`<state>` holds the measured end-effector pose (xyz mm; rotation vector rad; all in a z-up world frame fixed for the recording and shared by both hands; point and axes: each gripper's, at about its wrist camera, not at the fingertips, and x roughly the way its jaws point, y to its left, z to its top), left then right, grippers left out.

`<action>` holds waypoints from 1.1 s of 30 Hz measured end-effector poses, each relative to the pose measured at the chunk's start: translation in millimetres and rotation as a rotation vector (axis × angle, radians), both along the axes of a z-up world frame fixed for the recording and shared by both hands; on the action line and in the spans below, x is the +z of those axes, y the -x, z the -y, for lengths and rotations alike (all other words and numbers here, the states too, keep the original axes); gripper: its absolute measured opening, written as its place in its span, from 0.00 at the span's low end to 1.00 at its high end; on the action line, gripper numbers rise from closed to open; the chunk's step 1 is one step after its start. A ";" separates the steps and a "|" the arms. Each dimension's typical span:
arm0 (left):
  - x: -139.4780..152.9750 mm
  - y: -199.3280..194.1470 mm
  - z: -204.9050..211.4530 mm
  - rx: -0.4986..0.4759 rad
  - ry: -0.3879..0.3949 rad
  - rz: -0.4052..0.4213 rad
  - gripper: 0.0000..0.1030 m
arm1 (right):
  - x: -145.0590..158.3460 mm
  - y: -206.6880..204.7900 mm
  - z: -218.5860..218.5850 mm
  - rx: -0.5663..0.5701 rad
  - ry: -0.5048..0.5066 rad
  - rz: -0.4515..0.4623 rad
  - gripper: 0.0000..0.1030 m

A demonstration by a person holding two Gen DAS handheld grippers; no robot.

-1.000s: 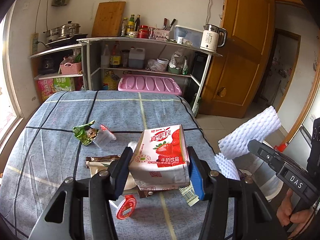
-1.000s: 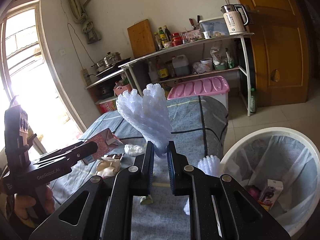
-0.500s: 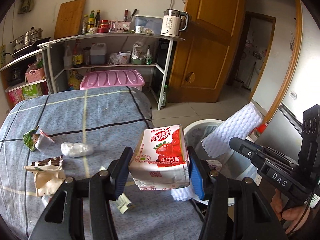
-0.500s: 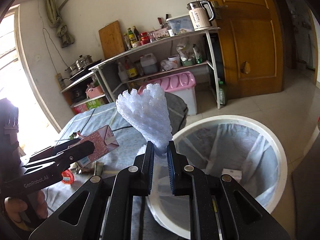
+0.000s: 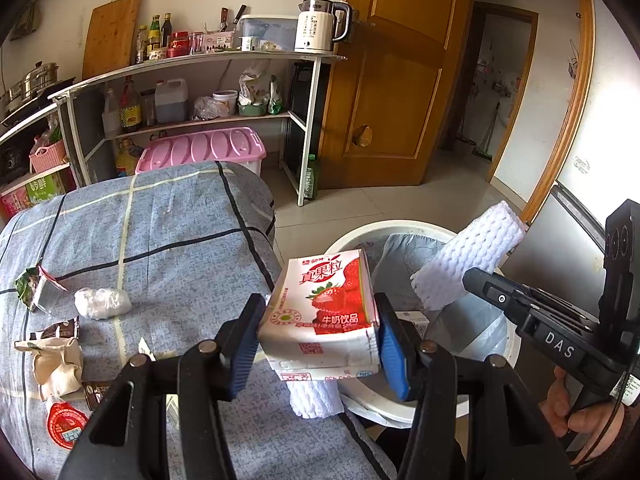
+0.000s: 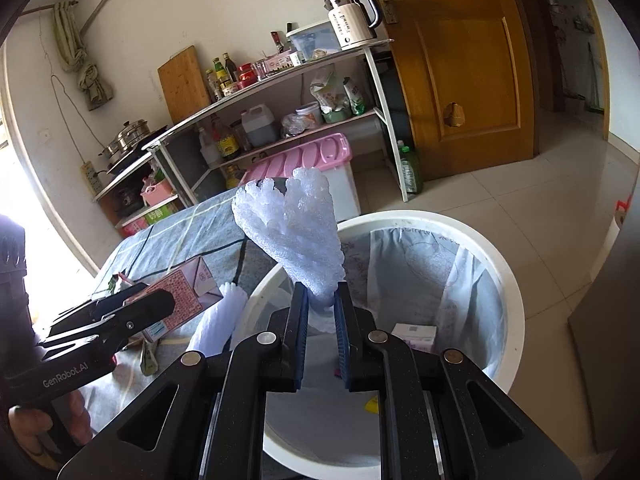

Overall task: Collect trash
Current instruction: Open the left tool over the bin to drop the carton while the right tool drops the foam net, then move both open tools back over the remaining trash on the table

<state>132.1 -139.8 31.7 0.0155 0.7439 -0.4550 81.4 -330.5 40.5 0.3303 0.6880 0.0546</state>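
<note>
My left gripper [image 5: 318, 334] is clamped on a white-and-red strawberry milk-drink carton [image 5: 322, 316], its blue pads pressing the carton's two sides. The carton face reads "真果粒" above a strawberry picture and "牛奶饮品" below. In the right wrist view the same carton [image 6: 178, 294] shows a side panel of dense red print, too small to read, and my left gripper's body carries the white word "GenRobot.AI".

My right gripper [image 6: 322, 308] is pinched together on the narrow end of a white foam fruit-net sleeve [image 6: 294, 232], which fans out beyond the fingertips. From the left wrist view, this gripper's side is lettered "DAS".

Directly ahead of and below my right gripper stands a round white plastic bin with a pale bag liner [image 6: 506, 276]; a small white-and-pink box [image 6: 414, 336] lies inside. The carton hangs at the bin's near rim [image 5: 352, 240], beside the blue-grey checked tablecloth [image 5: 172, 224].

To the left of my left gripper, wrappers lie on the cloth, among them a round red foil lid [image 5: 66, 426] whose print I cannot read.
</note>
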 end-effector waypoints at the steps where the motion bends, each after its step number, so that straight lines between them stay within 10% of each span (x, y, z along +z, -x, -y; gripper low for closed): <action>1: -0.2 0.6 2.2 -0.004 0.003 -0.002 0.54 | -1.3 -0.6 0.9 -0.003 0.011 -0.005 0.13; 21: -18.6 -9.4 55.6 -0.092 -0.017 -0.059 0.55 | -22.7 -9.1 28.3 -0.069 0.084 -0.143 0.15; 33: -21.0 -9.8 50.7 -0.079 -0.018 -0.069 0.60 | -24.5 -6.0 26.0 -0.070 0.081 -0.147 0.34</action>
